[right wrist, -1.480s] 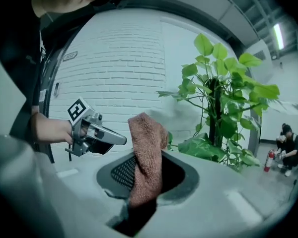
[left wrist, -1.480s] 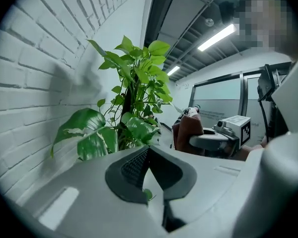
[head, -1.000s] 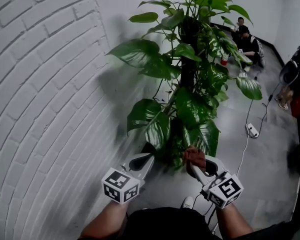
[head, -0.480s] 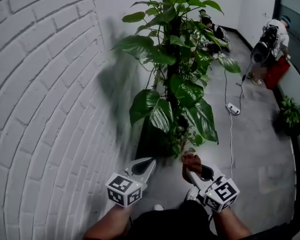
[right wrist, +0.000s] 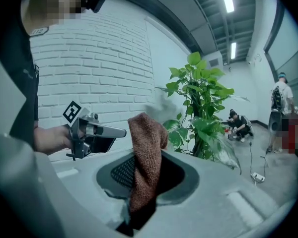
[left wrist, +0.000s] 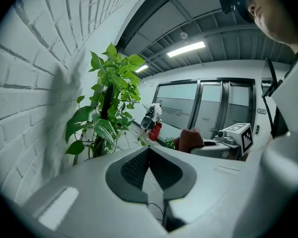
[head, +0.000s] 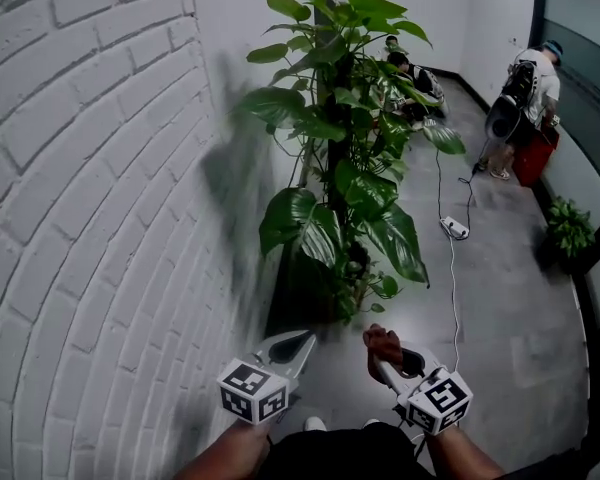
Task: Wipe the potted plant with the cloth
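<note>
- A white-painted brick wall, rough and with recessed mortar lines, fills the left side of the head view.
- The left gripper, of smooth pale grey plastic with dark ribbed pads, is seen with its jaws clenched together on nothing; it is pointed towards the foot of the plant, well clear of the leaves.
- The green potted plant stands just beside the wall. Its leaves are broad, glossy and heart-shaped, and they are carried on a dark central pole.
- The plant's long axis is upright, and the largest leaves droop outward and downward. The dark base is largely hidden by foliage and shadow.
- The right gripper is shown grasping the reddish-brown cloth, which is nipped between the dark pads.
- In the right gripper view the coarse, knitted-looking cloth runs lengthwise along the jaws. It stands up past the fingertips, and its free end is folded over in a rounded bunch.
- The bunched end is directed at the plant's lowest leaves. It is near them, with a gap still visible.
- A smooth grey floor lies to the right, with a white power strip and its cable on it.
</note>
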`<state>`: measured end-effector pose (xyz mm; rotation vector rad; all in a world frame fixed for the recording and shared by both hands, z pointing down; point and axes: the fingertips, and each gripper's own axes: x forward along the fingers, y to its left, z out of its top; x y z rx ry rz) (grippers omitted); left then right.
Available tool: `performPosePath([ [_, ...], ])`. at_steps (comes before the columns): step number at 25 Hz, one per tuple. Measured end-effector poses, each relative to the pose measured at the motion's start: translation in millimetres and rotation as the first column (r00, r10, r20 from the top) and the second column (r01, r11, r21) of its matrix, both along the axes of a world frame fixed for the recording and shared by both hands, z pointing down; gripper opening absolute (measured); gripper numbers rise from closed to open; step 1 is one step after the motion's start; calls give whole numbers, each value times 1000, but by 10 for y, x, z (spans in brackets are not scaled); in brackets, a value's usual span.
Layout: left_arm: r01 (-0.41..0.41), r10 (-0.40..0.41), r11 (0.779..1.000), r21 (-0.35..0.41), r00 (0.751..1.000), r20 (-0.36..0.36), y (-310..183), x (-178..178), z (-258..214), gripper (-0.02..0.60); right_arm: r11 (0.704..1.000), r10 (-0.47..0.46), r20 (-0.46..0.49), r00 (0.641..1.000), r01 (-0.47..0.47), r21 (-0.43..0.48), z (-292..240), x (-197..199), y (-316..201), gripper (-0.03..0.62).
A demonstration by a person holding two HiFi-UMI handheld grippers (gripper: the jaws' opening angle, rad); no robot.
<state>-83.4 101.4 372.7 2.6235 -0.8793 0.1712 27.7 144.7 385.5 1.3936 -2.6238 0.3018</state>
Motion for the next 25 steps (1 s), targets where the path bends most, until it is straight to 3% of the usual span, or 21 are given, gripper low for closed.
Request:
performPosePath([
  [5, 6, -6, 1000, -2, 1000, 5, 16, 18, 55, 17, 1000, 31, 2, 1000, -31, 4, 28, 67, 45, 69],
  [25, -5, 5, 1000, -11, 1000, 22, 157, 3, 128, 17, 1000, -2, 17, 1000, 1, 23, -66, -23, 190, 67],
])
